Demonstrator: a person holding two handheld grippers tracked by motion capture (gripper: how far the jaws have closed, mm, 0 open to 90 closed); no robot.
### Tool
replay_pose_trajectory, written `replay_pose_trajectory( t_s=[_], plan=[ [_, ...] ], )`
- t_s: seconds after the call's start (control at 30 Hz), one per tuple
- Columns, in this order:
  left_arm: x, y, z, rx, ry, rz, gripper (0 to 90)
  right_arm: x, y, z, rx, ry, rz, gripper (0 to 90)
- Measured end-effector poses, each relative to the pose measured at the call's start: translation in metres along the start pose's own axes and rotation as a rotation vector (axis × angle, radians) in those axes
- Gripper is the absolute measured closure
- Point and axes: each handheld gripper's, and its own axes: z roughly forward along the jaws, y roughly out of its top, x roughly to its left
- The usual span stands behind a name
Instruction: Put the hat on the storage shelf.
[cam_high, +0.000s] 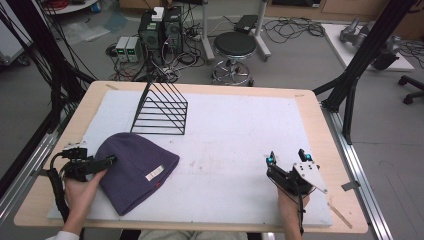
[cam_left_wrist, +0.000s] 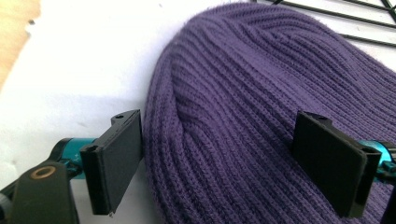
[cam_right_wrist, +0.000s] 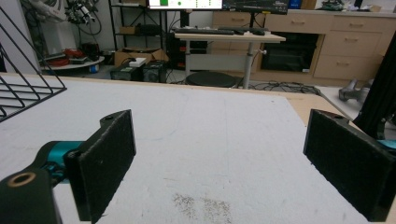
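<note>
Your left gripper (cam_high: 102, 162) sits at the left edge of the purple beanie (cam_high: 137, 167), fingers (cam_left_wrist: 114, 161) spread wide, one on the white mat (cam_high: 235, 145) just beside the knit and the other over the hat's crown. Nothing is pinched yet, so the grab is only set up; closing on the fabric and lifting are left. The beanie lies flat on the desk (cam_high: 310, 102), in front of the black wire rack (cam_high: 162, 107). Well to the right of the beanie, your right gripper (cam_high: 287, 160) hovers with fingers (cam_right_wrist: 105, 158) spread on nothing. The left gripper view shows the ribbed knit between the fingers; the high view shows the hat's small label.
</note>
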Motion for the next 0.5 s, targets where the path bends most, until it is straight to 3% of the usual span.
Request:
replay_pose_trajectory(
  t_s=[0.33, 0.43, 0.5],
  plan=[
    [-0.0020, -0.0017, 0.0022, 0.014, 0.009, 0.011, 18.3, 0.0013, 0.0002, -0.0001, 0.004, 0.003, -0.004, 8.5],
    [-0.0025, -0.0024, 0.0017, 0.012, 0.009, 0.028, 23.1, 0.0019, 0.0011, -0.0020, -0.020, -0.007, -0.017, 8.5],
    [-0.0026, -0.0029, 0.0011, 0.007, -0.016, 0.041, 30.6, 0.0033, 0.0022, -0.0043, -0.038, -0.011, -0.026, 8.5]
  ],
)
